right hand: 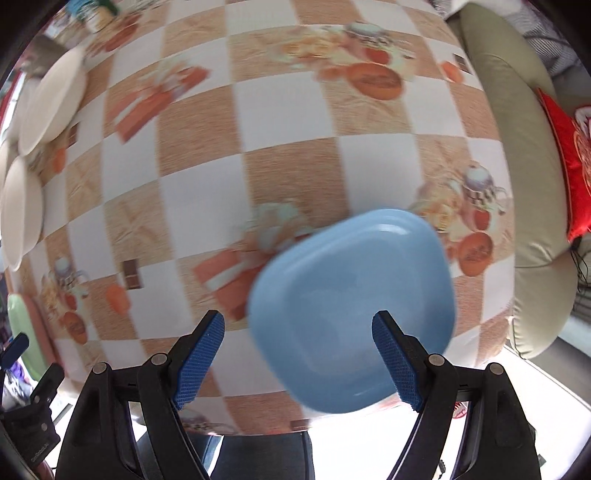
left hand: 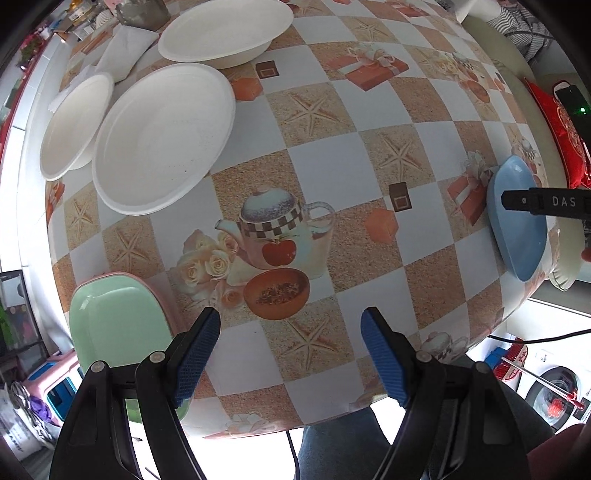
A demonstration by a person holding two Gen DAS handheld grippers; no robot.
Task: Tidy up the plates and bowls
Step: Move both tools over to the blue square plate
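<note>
Left gripper [left hand: 291, 328]: jaws wide apart, nothing between the blue pads, pointing down at the patterned tablecloth [left hand: 332, 155] at the lower middle of the left wrist view.
Right gripper [right hand: 298, 332]: jaws wide apart, empty; in its own view the right finger overlaps the blue dish, the left finger stands clear of it over the cloth.
Blue dish [right hand: 351, 310]: squarish with rounded corners, lower middle-right of the right wrist view, lying on the cloth near the table edge; the picture is blurred. In the left wrist view it sits at the far right edge, with a black gripper finger across it.
Green dish [left hand: 118, 325]: lower left of the left wrist view, stacked on a pink dish [left hand: 162, 295] of which only the rim shows, just beside the left finger.
White plates: one large plate [left hand: 162, 136] at upper left, overlapping the rim of a white bowl [left hand: 74, 125] to its left; another white plate [left hand: 225, 33] at the top.
White napkin [left hand: 125, 51]: upper left, between the bowl and the top plate.
Person: legs in jeans [left hand: 332, 443] at the bottom edge, below the table.
Red cushion [right hand: 569, 166]: right edge, on a beige seat.
</note>
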